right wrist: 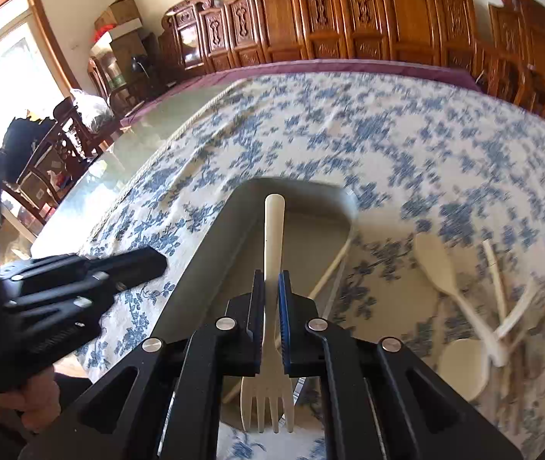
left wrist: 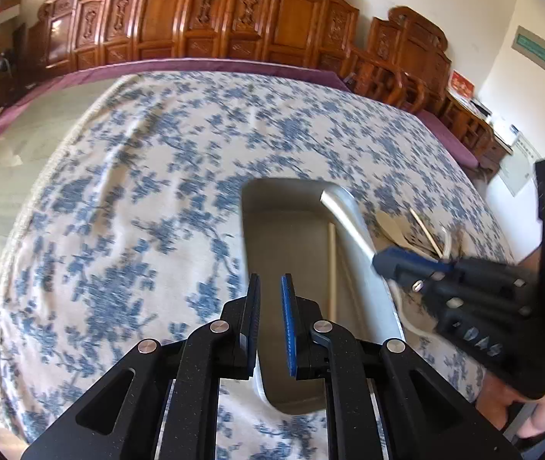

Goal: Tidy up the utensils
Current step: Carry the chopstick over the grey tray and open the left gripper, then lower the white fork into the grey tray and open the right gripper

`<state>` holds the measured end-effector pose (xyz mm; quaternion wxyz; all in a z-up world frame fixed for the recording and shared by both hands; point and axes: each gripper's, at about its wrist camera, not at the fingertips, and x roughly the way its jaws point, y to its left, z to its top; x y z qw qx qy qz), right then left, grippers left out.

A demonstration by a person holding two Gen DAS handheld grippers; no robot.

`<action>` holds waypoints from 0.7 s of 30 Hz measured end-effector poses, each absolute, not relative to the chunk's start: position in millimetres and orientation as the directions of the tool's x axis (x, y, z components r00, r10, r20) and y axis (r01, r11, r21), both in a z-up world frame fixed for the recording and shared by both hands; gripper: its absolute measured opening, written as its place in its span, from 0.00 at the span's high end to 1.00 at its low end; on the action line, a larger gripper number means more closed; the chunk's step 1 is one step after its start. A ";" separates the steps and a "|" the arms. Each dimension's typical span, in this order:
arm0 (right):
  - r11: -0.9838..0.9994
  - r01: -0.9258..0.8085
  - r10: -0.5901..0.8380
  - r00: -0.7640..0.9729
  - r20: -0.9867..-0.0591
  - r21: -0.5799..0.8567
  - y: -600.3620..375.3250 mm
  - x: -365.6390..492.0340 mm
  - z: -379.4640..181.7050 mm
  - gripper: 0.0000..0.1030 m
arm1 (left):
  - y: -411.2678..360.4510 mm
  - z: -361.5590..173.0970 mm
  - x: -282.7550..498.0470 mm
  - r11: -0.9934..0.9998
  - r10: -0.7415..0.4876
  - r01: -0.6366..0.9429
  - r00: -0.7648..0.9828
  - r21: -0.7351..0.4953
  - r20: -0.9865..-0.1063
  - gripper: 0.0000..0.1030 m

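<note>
A grey-green tray (left wrist: 257, 214) (right wrist: 234, 237) lies on the blue-flowered tablecloth. My right gripper (right wrist: 271, 287) is shut on a cream plastic fork (right wrist: 274, 230), handle pointing forward over the tray, tines back toward the camera. In the left wrist view the right gripper (left wrist: 383, 262) holds the fork's handle (left wrist: 343, 216) above the tray's right rim. A wooden chopstick (left wrist: 332, 268) lies inside the tray. My left gripper (left wrist: 271, 291) hovers over the tray's near end, jaws slightly apart and empty; it shows at the left in the right wrist view (right wrist: 149, 264).
A pile of cream spoons (right wrist: 435, 264), forks and wooden sticks (right wrist: 496, 280) lies on the cloth right of the tray, also seen in the left wrist view (left wrist: 395, 226). Carved wooden chairs (left wrist: 234, 19) line the table's far edge. Bare glass tabletop (left wrist: 23, 145) lies left.
</note>
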<state>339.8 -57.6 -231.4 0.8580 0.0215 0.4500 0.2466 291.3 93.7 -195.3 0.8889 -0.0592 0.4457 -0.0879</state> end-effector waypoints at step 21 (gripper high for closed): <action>0.918 -0.341 0.374 0.578 -0.725 0.202 -136.6 334.3 -208.7 0.89 | 58.7 -176.8 280.7 0.969 -0.245 0.184 0.625 -0.165 -0.741 0.71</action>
